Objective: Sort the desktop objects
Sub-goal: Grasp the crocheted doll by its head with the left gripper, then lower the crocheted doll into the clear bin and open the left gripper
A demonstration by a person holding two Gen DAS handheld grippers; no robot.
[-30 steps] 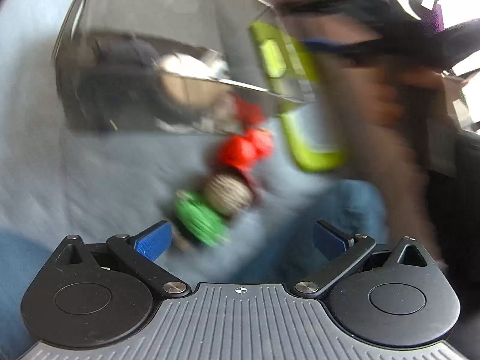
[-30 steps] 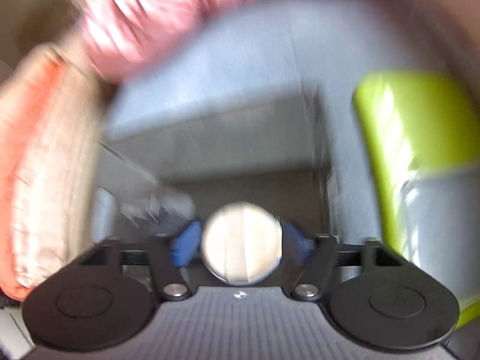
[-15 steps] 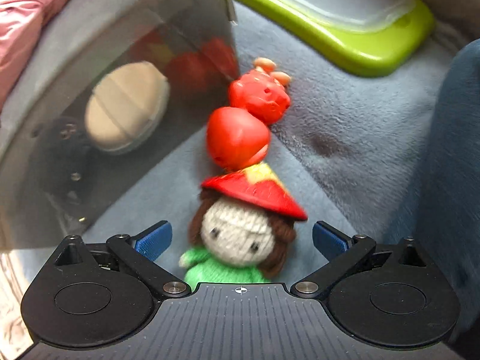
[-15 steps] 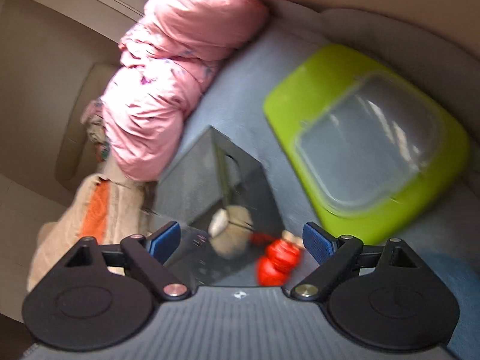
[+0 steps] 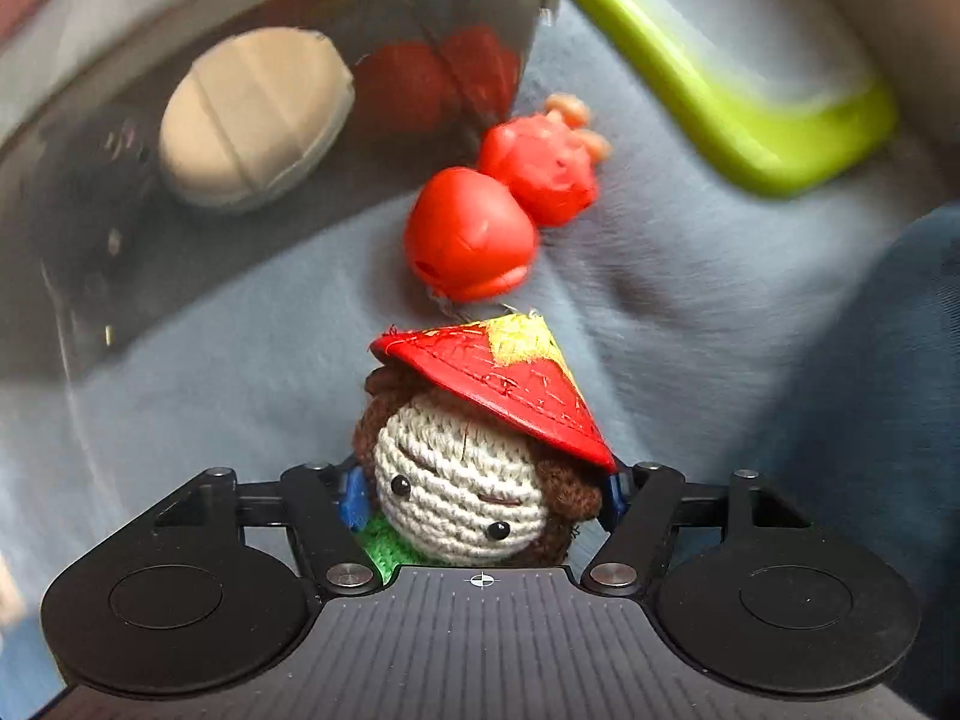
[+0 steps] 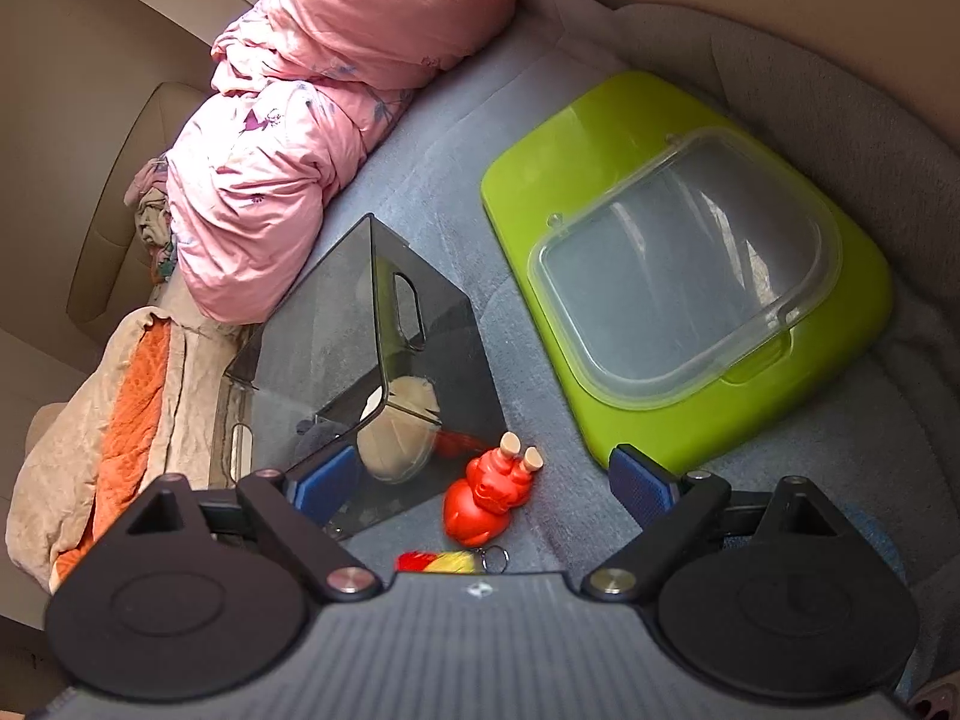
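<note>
Pink puffy quilt (image 6: 324, 120) far left, on blue-grey soft blanket (image 6: 456, 180). Dark see-through plastic box (image 6: 366, 360) next, round cream pouch (image 5: 252, 120) inside. Red plastic toy figure (image 5: 498, 210) lies just beside box edge. Left gripper (image 5: 480, 498) squeezed tight on knitted doll with red cone hat (image 5: 474, 456). Right gripper (image 6: 486, 480) spread wide above, holding nothing. Green plastic lid with clear window (image 6: 678, 276) right; open blanket between.

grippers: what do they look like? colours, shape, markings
Both match. The left gripper and right gripper each have a dark grey ribbed body with a small white crosshair mark at its front edge, two round black discs either side, black linkage arms with silver pivot screws, and blue textured finger pads. No cables or sleeves show.
</note>
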